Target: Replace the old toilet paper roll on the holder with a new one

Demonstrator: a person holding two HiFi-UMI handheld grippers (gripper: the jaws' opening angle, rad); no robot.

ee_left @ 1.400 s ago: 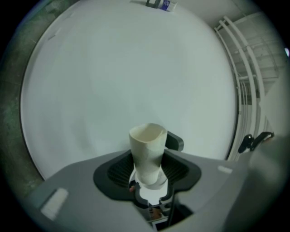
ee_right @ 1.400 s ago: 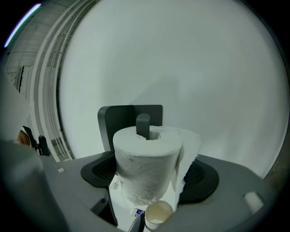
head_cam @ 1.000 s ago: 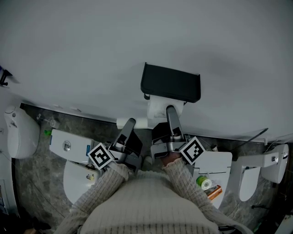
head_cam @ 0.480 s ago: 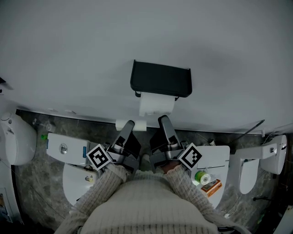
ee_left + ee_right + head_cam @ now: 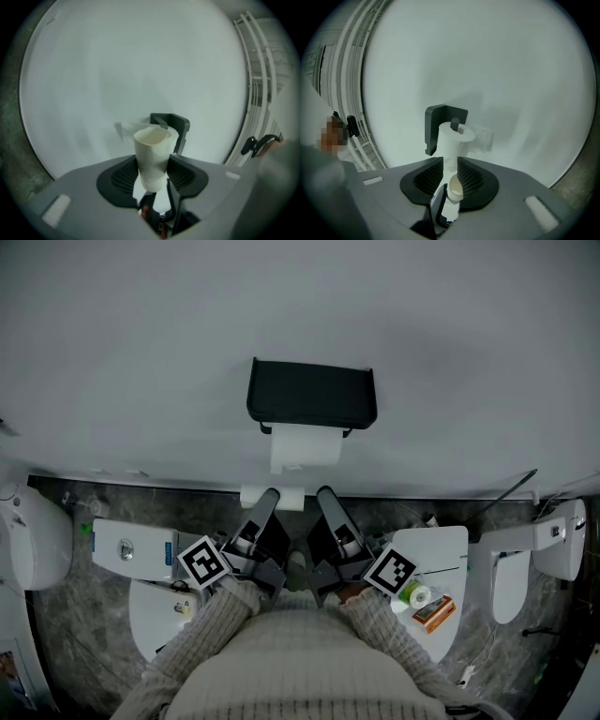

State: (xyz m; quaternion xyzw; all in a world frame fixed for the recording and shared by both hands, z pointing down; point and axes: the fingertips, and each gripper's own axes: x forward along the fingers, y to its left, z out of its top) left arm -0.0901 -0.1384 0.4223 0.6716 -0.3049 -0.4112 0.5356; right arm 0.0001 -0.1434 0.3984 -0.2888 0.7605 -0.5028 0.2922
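Holder (image 5: 311, 393) — black, wall-mounted; new roll (image 5: 305, 448) hung on it. Left tongs (image 5: 267, 497) below holder, pinching old cardboard tube (image 5: 151, 157). Right tongs (image 5: 325, 494) below holder, beside left tongs — just been closing, narrow gap left, nothing clamped.

"What's worn?"

"A cream ribbed-knit sweater (image 5: 300, 667), with long sleeves (image 5: 202, 634) that end in snug cuffs."

"And the tools?"

"The left gripper (image 5: 266, 497) and right gripper (image 5: 325, 493) match. Each has a grey moulded shell, black ribbed pads (image 5: 123, 176), and a cube (image 5: 205, 562) of black-and-white square markers."
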